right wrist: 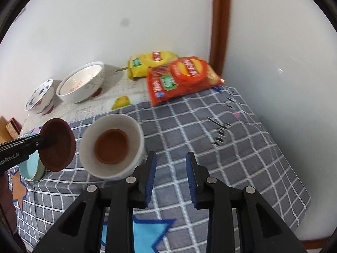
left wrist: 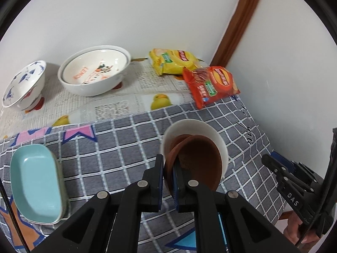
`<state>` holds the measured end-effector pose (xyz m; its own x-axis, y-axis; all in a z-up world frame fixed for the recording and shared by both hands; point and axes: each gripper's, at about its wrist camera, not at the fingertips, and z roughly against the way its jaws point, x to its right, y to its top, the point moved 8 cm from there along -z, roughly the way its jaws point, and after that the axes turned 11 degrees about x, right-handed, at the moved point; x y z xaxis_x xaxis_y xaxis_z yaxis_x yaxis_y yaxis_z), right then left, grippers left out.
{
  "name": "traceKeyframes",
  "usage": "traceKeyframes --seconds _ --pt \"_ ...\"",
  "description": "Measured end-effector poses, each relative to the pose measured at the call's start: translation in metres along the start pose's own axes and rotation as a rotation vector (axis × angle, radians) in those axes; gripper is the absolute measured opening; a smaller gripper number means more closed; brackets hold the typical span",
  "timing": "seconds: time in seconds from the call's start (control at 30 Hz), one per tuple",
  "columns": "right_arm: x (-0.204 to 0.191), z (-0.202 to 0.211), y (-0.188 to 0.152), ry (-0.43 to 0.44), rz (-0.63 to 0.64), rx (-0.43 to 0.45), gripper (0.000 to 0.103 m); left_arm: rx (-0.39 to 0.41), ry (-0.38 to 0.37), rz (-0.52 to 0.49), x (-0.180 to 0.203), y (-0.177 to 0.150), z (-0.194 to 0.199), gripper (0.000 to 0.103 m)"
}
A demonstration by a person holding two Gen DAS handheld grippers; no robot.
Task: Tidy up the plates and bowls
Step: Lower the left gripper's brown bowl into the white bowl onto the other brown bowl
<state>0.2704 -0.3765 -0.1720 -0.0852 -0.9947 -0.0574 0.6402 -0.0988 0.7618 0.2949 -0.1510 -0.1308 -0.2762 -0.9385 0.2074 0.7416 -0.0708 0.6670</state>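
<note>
A: Left gripper (left wrist: 168, 164) clamped tight on the rim of the brown bowl (left wrist: 195, 162), bowl tilted, lifted off the cloth!

B: And just past its fingertips, the white bowl (right wrist: 111, 145) sits on the grey checked cloth (right wrist: 210, 130), another brown dish inside it.

A: Right gripper (right wrist: 171, 158)?

B: Jaws apart, narrow gap, nothing between them. White bowl just to its left.

A: Teal dish (left wrist: 35, 181) off the left claw's left, patterned bowls (left wrist: 94, 71) well beyond.

Matt brown saucer (left wrist: 195, 160), glossy glazed white bowl (right wrist: 111, 145) – shiny foil-like crisp bags (right wrist: 183, 78), woven checked cloth (right wrist: 210, 147) on the table.
</note>
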Motion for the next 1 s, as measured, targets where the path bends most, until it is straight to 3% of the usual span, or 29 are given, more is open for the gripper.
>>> traceKeyframes --seconds 0.4,1.0 --pt "0.039 -0.003 -0.017 -0.021 -0.056 -0.015 0.029 -0.049 0.008 -0.018 0.023 -0.005 -0.032 0.008" --pt "0.040 -0.015 -0.031 0.001 -0.069 -0.054 0.030 -0.078 0.031 0.027 0.010 -0.004 -0.066 0.008"
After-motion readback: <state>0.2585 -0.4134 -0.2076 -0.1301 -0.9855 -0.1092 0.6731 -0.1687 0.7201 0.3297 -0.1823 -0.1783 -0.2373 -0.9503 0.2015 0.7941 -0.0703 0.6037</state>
